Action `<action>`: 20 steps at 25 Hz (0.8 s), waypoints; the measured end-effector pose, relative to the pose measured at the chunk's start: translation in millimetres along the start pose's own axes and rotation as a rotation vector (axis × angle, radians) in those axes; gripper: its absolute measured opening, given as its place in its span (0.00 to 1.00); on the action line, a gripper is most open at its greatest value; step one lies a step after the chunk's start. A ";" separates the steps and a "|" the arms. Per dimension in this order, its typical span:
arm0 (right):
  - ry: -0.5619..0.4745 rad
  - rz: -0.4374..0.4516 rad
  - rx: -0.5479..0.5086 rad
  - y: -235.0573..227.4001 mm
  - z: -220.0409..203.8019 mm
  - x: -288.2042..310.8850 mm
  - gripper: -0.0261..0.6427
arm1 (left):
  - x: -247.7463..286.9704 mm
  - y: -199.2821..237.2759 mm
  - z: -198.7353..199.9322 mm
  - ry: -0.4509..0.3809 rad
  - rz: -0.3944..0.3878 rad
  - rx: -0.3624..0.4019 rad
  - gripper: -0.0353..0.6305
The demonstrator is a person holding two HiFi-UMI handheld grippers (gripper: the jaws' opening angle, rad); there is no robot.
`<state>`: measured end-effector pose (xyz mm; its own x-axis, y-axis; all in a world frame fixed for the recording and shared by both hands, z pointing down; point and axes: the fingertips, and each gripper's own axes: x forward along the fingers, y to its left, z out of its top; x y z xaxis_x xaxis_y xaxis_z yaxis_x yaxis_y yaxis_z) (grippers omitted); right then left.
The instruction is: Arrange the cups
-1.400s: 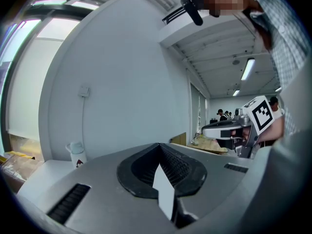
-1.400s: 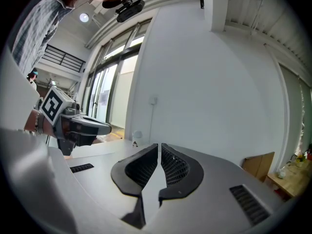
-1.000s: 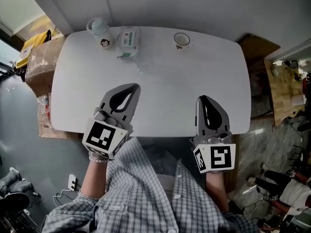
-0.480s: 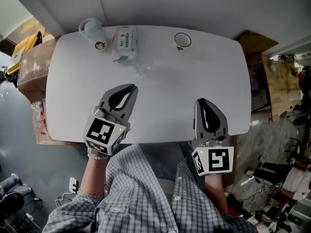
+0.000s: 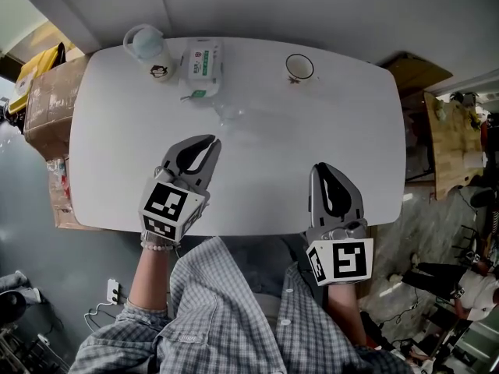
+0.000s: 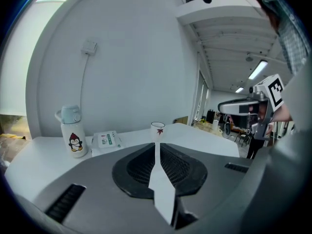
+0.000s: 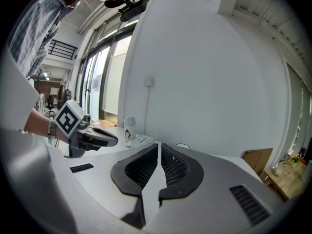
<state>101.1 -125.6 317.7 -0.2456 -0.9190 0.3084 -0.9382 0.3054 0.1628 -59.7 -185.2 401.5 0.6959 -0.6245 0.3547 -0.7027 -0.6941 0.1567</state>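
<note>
A small white cup [image 5: 299,68] with a red leaf mark stands at the far edge of the white table [image 5: 351,131], right of centre; it also shows just past the left jaws [image 6: 157,128]. A faint clear item, possibly a glass [image 5: 228,114], sits mid-table. My left gripper [image 5: 204,142] hovers over the near left of the table, jaws shut with nothing between them. My right gripper [image 5: 323,167] is over the near right edge, likewise shut and empty. Both are well short of the cup.
A white bottle with a penguin print [image 5: 148,51] and a pack of wipes [image 5: 201,65] stand at the far left of the table. Cardboard boxes [image 5: 47,100] lie on the floor to the left, and wooden furniture [image 5: 448,131] to the right.
The head view has shifted a little, so the table sits slightly lower and further left in the frame. Both grippers stay shut near the front edge, and nothing on the table has moved.
</note>
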 end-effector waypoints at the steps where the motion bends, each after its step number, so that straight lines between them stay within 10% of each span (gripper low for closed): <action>1: 0.005 0.003 -0.001 -0.8 -1.2 1.4 0.09 | 3.9 1.9 -3.2 0.007 0.002 -0.007 0.08; 20: 0.124 0.097 0.000 -26.9 -43.9 40.9 0.09 | 63.6 35.1 -52.1 0.146 0.100 -0.023 0.14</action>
<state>127.1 -160.5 367.1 -0.3032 -0.8473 0.4360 -0.9115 0.3913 0.1267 -47.8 -230.7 477.6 0.5943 -0.6303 0.4996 -0.7719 -0.6215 0.1340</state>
